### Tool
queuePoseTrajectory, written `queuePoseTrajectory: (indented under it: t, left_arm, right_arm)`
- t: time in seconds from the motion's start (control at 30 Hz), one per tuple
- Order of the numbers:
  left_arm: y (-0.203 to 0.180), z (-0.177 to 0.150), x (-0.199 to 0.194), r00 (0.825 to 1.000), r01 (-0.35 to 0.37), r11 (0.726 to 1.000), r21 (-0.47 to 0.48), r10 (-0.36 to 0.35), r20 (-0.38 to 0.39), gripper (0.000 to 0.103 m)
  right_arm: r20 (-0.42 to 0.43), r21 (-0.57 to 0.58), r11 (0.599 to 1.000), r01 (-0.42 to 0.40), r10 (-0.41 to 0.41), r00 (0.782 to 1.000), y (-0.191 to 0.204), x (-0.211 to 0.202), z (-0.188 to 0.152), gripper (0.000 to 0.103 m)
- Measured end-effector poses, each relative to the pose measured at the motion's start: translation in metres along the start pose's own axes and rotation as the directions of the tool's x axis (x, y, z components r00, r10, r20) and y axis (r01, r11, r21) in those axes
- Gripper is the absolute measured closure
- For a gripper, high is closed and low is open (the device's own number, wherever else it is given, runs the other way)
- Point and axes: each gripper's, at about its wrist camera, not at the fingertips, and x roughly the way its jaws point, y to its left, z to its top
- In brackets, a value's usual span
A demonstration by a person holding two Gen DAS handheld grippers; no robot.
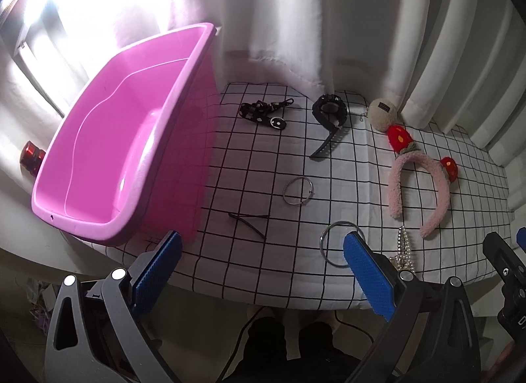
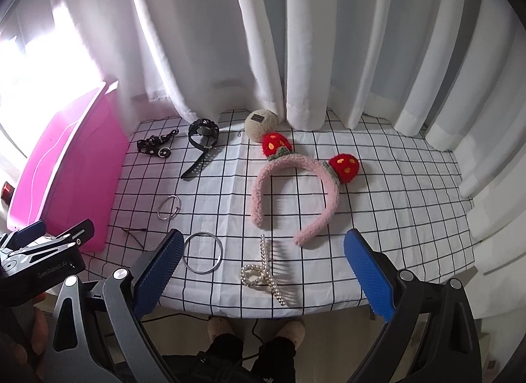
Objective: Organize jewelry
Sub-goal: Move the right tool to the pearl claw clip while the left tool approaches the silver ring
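Both grippers hang at the near edge of the bench, jaws wide apart, nothing held: left gripper [image 1: 261,249] w/ its blue pads [image 1: 368,271], right gripper [image 2: 263,251] over the pearl piece

Step in hand, as I judge it: first pick, since the pink bin [image 1: 108,139] looks empty and all jewelry lies on the checked cloth [image 2: 394,205]

Going left to right:
- pink bin at far left, rim tall, so I'd lift each item clear over the rim before letting go
- thin black hairpins [image 1: 250,223] just beside the bin; flat & slim, hard to pinch, so approx vertical approach w/ pads pressing into the cloth
- small silver bangle [image 1: 298,191] mid-cloth; large silver bangle [image 2: 203,253] touching nothing, near my left gripper's right pad. Grip across the wire, not the hoop
- black patterned strap [image 1: 263,113] & black watch [image 1: 329,116] at the back, well apart from both grippers
- pearl clip [image 2: 263,271] between my right gripper's pads, easiest first pick; pearls are round, may slip
- beige pompom [image 2: 261,124] touching the strawberry headband [image 2: 296,192]; bulky, could drag the pompom along

Curtains [image 2: 296,54] crowd the back edge; red object [image 1: 31,156] sits behind the bin, can't tell what it is
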Motion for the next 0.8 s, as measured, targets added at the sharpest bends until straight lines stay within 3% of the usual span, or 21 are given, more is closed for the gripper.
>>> queuePoseTrajectory:
  t: [0.2,0.43,0.8]
  left_arm:
    - [-0.027,-0.019,0.035,0.997,0.053,0.996,0.068,-0.049,-0.052,0.006]
    - [-0.051,-0.040,0.081,0.995,0.059,0.987,0.151,-0.046,-0.086,0.006]
    - [-0.060,-0.054,0.134,0.986,0.138,0.975,0.172,-0.120,-0.114,0.006]
  right_arm:
    - [-0.070,0.015,1.000,-0.016,0.017,0.997,-0.021,0.035,-0.028,0.010]
    - [-0.127,0.020,0.996,-0.084,0.085,0.988,-0.028,0.081,-0.064,0.010]
    - [-0.121,-0.009,0.993,-0.115,0.113,0.986,-0.014,0.127,-0.083,0.010]
